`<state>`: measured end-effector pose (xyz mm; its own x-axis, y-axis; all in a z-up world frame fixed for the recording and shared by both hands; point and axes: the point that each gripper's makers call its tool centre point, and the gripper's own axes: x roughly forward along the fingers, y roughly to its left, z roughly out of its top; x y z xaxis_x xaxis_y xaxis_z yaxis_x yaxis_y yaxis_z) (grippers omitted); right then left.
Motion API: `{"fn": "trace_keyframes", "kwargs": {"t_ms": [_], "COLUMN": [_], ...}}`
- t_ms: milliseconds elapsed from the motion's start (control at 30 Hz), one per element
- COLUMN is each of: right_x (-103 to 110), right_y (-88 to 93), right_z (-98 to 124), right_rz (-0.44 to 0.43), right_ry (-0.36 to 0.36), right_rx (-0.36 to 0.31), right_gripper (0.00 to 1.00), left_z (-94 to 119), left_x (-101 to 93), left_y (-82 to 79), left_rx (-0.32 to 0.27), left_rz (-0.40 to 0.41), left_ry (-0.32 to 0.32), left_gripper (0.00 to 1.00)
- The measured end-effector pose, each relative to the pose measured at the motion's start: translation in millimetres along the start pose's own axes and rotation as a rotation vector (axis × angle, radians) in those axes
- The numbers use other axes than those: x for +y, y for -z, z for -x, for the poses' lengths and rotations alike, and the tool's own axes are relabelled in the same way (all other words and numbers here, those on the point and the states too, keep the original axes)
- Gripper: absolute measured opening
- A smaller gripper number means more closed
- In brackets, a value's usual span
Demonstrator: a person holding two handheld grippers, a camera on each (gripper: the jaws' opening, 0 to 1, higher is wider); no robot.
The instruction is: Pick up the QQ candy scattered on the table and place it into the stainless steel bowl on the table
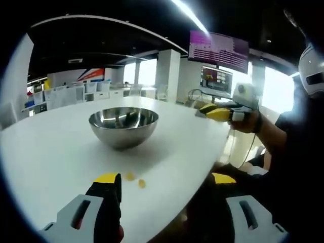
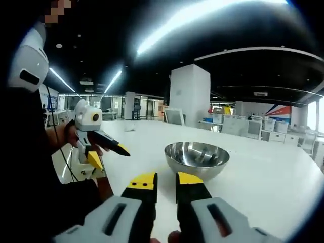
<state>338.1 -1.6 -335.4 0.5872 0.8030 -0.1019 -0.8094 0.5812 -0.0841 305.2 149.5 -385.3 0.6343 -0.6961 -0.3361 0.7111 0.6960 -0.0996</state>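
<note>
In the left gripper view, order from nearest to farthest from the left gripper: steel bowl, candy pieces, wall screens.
1. Candy pieces, on the table just ahead of the fingers.
2. Steel bowl, mid-table.
3. Wall screens, far right background.

Long ceiling light strips are blazing white and blowing out into glare, while the ceiling around them is staying very dark. Daylight is pouring in through the far windows, washing them out. The white table is glowing evenly under this light, and the stainless steel bowl is casting a soft shadow beneath itself (its rim is catching bright reflections). Straight lines are bending strongly toward the round edges. Distant furniture is looking soft, and the person's body is falling into near-black silhouette.
</note>
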Motion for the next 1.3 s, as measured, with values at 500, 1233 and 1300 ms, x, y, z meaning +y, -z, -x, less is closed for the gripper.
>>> {"fn": "trace_keyframes", "kwargs": {"t_ms": [500, 1233, 1300], "right_x": [56, 83, 82], "right_y": [50.2, 97.3, 100.8], "right_z": [-62, -150, -150], "right_rz": [0.023, 0.056, 0.050], "right_ry": [-0.201, -0.293, -0.287], "right_rx": [0.180, 0.311, 0.320], "right_gripper": [0.15, 0.14, 0.13], "left_z": [7, 8, 8], "left_x": [-2.7, -4.2, -4.2], "left_y": [-1.4, -2.9, -2.5], "left_rx": [-0.007, -0.004, -0.003], "left_rz": [-0.001, -0.007, -0.009], "left_ry": [0.004, 0.017, 0.017], "left_gripper": [0.70, 0.70, 0.70]}}
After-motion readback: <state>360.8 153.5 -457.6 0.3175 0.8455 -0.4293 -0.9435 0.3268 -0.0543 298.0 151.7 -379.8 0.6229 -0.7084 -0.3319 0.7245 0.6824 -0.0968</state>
